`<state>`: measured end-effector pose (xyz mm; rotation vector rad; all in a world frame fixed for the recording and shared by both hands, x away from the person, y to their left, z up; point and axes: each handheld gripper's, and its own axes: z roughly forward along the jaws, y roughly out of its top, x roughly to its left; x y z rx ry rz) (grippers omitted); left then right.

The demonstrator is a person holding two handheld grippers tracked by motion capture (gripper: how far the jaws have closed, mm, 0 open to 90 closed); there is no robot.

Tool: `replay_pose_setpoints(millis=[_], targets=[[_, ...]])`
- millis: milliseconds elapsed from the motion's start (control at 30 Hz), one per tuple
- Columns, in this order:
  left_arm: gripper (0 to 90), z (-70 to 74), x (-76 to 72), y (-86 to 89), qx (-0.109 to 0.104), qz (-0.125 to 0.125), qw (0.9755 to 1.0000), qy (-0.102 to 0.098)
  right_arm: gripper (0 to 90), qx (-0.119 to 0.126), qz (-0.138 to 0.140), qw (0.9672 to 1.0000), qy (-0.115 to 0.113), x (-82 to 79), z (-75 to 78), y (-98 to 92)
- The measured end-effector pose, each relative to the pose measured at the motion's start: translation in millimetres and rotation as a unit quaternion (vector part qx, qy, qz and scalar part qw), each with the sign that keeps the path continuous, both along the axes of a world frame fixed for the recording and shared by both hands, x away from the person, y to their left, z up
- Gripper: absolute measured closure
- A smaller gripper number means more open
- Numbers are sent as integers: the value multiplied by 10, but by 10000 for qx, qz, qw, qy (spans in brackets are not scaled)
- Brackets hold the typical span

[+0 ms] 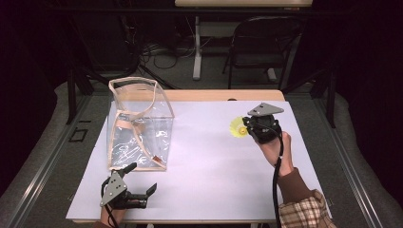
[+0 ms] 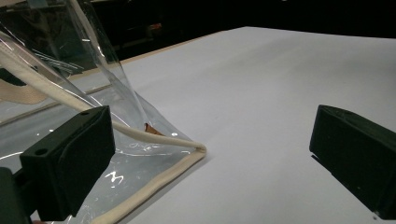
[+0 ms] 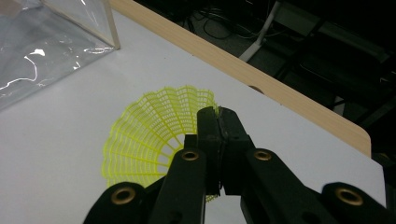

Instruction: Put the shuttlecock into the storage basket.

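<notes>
The right gripper [image 3: 218, 122] is clenching the yellow mesh-skirted plastic shuttlecock [image 3: 154, 135] at the white table [image 1: 214, 156]'s far right, seemingly lifted. The left gripper [image 1: 141, 181] is hanging released beside the clear cream-trimmed plastic bag [image 1: 140, 126], near left.

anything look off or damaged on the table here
Nothing looks damaged or spilled. The clear bag stands open and a bit slack, its walls creased. The right gripper is shut on the yellow shuttlecock by its skirt. The left gripper is open beside the bag's corner.
</notes>
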<state>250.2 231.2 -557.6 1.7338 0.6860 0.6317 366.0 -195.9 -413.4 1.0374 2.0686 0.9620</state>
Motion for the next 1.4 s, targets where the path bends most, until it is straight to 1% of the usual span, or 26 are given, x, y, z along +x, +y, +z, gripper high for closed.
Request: replay_pose_setpoints(millis=[133,367,667,933,967,1067,1400], targets=[[2,0,0,1,-8,0,10000,-5,892,17,27,10000,-7,19,7,35],[2,-1,2,-1,-5,-15,10000,-3,892,17,159,9999,-28,70,39,137],[2,2,-3,5,-20,-12,10000,2,893,-19,280,9996,9,134,18,244],[2,2,-4,3,-19,-26,10000,5,894,27,414,9991,-39,207,87,340],[2,2,-3,6,-22,-25,10000,6,893,51,444,9990,-50,226,111,386],[2,2,-5,4,-28,-31,10000,8,894,33,490,9988,-57,252,135,436],[2,0,-9,5,-48,-36,10000,4,893,63,610,9981,-30,327,170,533]])
